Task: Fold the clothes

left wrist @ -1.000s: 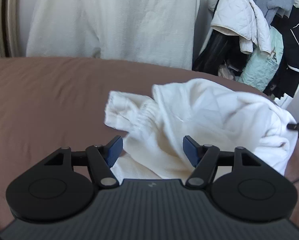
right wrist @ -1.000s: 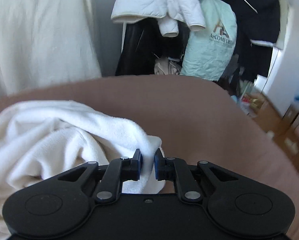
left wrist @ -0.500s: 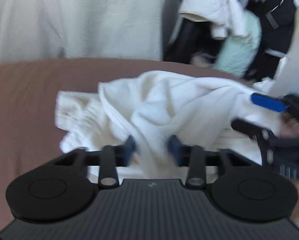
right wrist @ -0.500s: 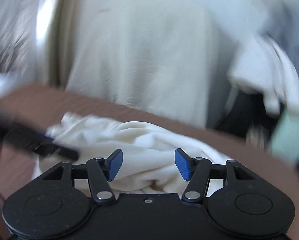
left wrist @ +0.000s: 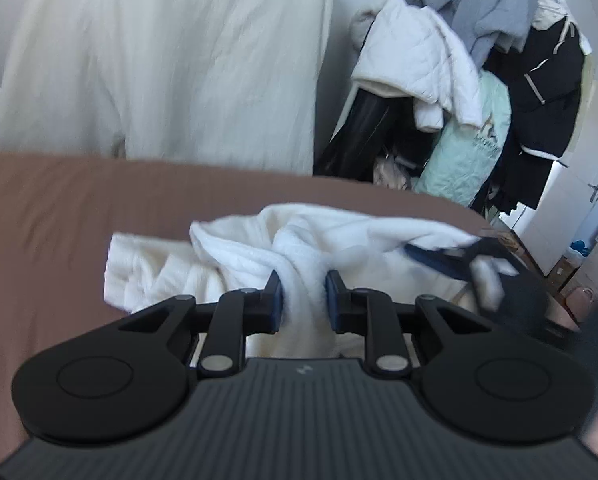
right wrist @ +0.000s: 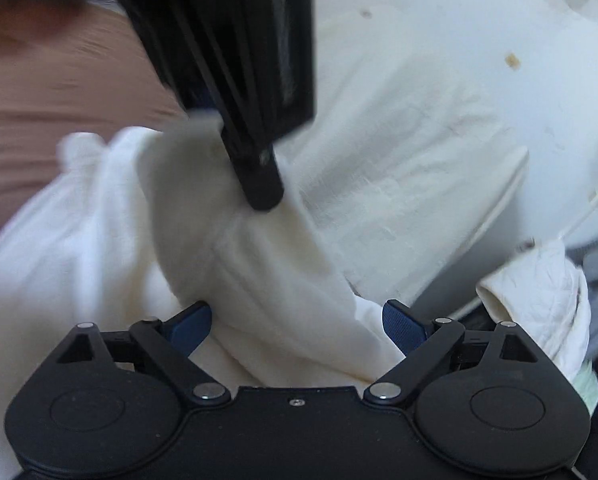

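- Left wrist view: the left gripper point(left wrist: 302, 296) is pinching a bunched ridge of the white fleece garment point(left wrist: 259, 252) between its blue pads, probably to have a firm hold for lifting or spreading the cloth before any fold.
- The garment is lying crumpled on the brown bedcover point(left wrist: 59, 216), near its right part, with a ribbed cuff or hem sticking out to the left. It is looking thick, soft and far from flat, so I judge the folding as barely begun.
- At the right of this view the right gripper point(left wrist: 451, 258) is showing as a dark blur against the garment's far edge; its state is not readable here.
- A cream curtain point(left wrist: 159, 60) and a heap of hanging coats point(left wrist: 479, 80) are standing behind the bed.
- Right wrist view: the right gripper point(right wrist: 297, 326) is standing wide open, its jaws apart on either side of a fold of the garment point(right wrist: 259, 264), gripping nothing, seemingly lining up for a new hold.
- The left gripper point(right wrist: 259, 184) is appearing here from above, its dark tip pressed into the cloth, which is rising in a peak towards it.
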`<action>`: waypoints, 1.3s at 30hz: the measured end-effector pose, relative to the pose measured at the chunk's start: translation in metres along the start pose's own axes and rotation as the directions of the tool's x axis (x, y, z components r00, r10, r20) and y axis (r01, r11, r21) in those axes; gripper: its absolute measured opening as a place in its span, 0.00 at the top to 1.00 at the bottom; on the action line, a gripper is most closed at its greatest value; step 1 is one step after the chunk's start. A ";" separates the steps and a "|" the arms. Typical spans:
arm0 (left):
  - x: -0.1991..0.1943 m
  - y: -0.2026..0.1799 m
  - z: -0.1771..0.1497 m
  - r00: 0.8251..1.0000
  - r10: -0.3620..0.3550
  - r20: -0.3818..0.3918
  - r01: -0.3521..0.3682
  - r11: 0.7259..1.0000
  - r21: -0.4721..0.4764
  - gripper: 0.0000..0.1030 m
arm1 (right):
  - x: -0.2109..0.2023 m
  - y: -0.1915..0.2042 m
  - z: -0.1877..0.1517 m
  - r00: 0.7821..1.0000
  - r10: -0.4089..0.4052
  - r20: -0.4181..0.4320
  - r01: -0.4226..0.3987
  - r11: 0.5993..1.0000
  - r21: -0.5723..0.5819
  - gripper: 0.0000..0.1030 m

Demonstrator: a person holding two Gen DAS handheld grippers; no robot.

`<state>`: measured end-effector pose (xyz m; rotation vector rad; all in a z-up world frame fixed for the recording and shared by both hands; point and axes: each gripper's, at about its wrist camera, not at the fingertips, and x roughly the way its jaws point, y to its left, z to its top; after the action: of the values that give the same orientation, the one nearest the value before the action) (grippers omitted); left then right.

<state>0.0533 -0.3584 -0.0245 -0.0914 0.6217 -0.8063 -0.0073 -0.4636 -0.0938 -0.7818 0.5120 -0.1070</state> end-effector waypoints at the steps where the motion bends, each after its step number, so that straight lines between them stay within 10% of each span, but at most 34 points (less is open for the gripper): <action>1: -0.005 -0.001 0.001 1.000 0.007 0.028 -0.007 1.000 0.014 0.80 | 0.012 -0.006 0.005 1.000 0.008 -0.017 -0.007 0.998 0.070 0.11; 4: -0.021 -0.003 0.005 0.993 0.024 0.117 -0.031 0.998 0.060 0.80 | 0.030 -0.035 0.015 0.996 0.074 -0.043 -0.058 0.952 0.300 0.76; 8: -0.043 0.001 0.011 0.963 0.093 0.251 -0.115 0.991 0.074 0.63 | 0.018 -0.085 0.011 0.991 -0.125 -0.055 0.136 0.890 0.435 0.79; 11: -0.035 0.002 0.015 0.970 0.140 0.200 -0.162 0.982 0.100 0.51 | -0.016 -0.156 -0.012 0.951 -0.296 -0.084 0.270 0.669 0.693 0.79; 15: -0.009 -0.006 0.006 0.993 0.101 0.065 -0.109 0.982 0.151 0.51 | -0.049 -0.211 -0.066 0.896 -0.389 -0.212 0.391 0.470 0.791 0.79; 21: 0.032 -0.031 0.001 0.996 -0.001 -0.085 0.015 0.985 0.170 0.46 | -0.055 -0.237 -0.136 0.869 -0.313 -0.383 0.467 0.264 0.844 0.84; 25: 0.055 -0.045 0.012 0.993 0.031 -0.117 0.002 0.963 0.271 0.39 | -0.054 -0.249 -0.167 0.820 -0.257 -0.511 0.562 0.196 0.803 0.84; 31: 0.116 -0.046 0.036 0.971 0.029 -0.236 0.031 0.969 0.246 0.29 | -0.046 -0.243 -0.205 0.849 -0.086 -0.522 0.527 0.055 0.848 0.69; 35: 0.173 -0.038 0.045 0.924 -0.023 -0.382 0.066 0.993 0.100 0.29 | -0.043 -0.221 -0.186 0.992 0.057 -0.116 0.124 -0.171 0.977 0.48; 39: 0.216 -0.054 0.037 0.879 0.050 -0.474 0.089 0.960 0.267 0.28 | -0.023 -0.200 -0.141 0.973 0.232 -0.011 0.021 -0.042 0.999 0.43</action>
<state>0.1522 -0.5530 -0.0825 0.3770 0.9659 -0.9380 -0.0763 -0.6907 -0.0287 0.8479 0.5024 -0.3712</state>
